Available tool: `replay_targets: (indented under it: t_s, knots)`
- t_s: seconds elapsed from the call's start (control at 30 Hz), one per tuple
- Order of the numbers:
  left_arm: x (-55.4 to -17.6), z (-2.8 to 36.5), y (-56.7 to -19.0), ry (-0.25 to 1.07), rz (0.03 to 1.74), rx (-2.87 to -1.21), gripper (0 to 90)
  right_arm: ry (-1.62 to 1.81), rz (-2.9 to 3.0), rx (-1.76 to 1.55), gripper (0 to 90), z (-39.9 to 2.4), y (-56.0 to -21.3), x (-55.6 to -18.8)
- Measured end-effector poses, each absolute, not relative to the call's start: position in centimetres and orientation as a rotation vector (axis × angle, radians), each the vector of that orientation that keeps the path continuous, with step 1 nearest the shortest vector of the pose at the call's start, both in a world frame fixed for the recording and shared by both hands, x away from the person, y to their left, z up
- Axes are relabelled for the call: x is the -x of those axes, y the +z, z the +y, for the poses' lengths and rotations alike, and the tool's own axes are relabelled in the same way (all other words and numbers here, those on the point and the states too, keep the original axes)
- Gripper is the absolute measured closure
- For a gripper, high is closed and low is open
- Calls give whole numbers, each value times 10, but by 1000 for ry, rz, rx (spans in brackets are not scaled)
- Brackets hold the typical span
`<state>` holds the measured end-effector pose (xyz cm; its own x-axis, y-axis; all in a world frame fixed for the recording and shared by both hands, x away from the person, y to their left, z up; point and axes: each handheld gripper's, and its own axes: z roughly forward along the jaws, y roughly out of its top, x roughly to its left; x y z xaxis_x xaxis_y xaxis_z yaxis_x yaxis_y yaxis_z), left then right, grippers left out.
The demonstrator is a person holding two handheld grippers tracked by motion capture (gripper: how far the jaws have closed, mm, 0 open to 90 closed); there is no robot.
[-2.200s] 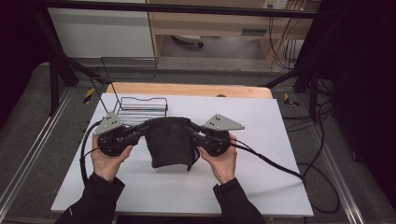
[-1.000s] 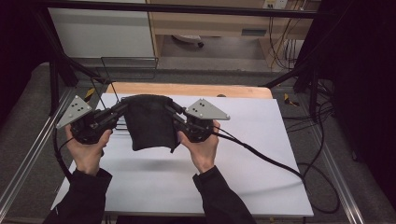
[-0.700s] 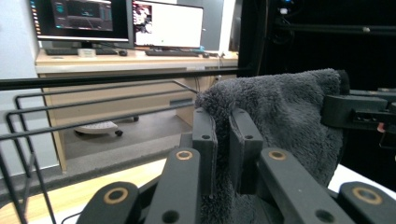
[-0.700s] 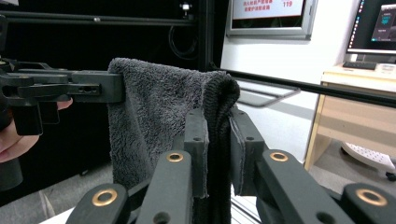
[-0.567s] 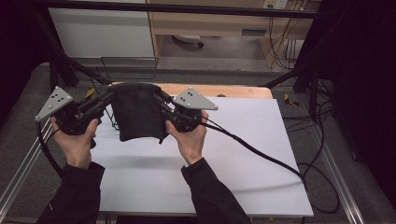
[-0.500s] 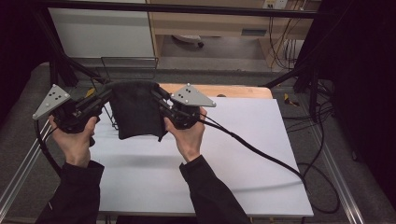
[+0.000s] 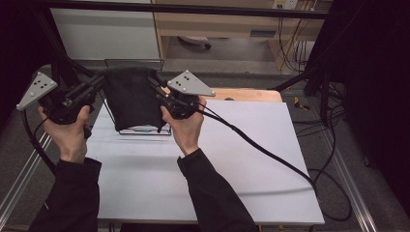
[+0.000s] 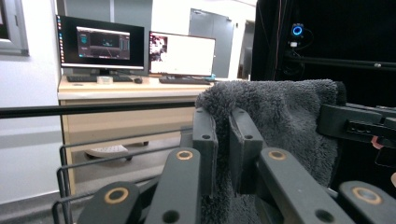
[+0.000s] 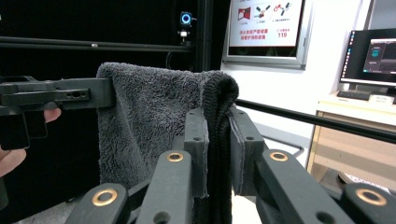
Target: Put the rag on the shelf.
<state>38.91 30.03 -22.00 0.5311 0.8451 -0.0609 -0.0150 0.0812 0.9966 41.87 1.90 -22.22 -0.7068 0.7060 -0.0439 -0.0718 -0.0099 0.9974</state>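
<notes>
A dark grey folded towel [image 7: 131, 99] hangs in the air between my two grippers, above the back left of the white table [image 7: 232, 159]. My left gripper [image 7: 99, 83] is shut on the towel's left top corner. My right gripper [image 7: 155, 86] is shut on its right top corner. In the left gripper view the fluffy towel [image 8: 275, 121] is pinched between the jaws of the left gripper [image 8: 223, 140], with the other gripper's jaw at the right. In the right gripper view the folded edge of the towel [image 9: 154, 126] sits between the jaws of the right gripper [image 9: 217, 144].
A black wire rack [image 7: 145, 129] stands on the table under the hanging towel. A wooden board [image 7: 246, 94] lies along the table's back edge. Cables [image 7: 261, 150] trail across the right of the table. Metal rails run along both table sides.
Both hands have lifted the towel up and carried it toward the back left, from over the table's middle to above the wire rack. Both grips have stayed on it.
</notes>
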Motion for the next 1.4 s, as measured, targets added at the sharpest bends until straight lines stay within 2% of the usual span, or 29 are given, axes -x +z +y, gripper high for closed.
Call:
replay_targets:
  t_s: [0.87,1.4]
  knots:
    - [-412,327,-183,798,827,-1248,824,1787,1641,-594,800,53,-182,-441]
    - [-428,322,-154,850,811,-1236,824,1794,1592,-589,800,55,-155,-456]
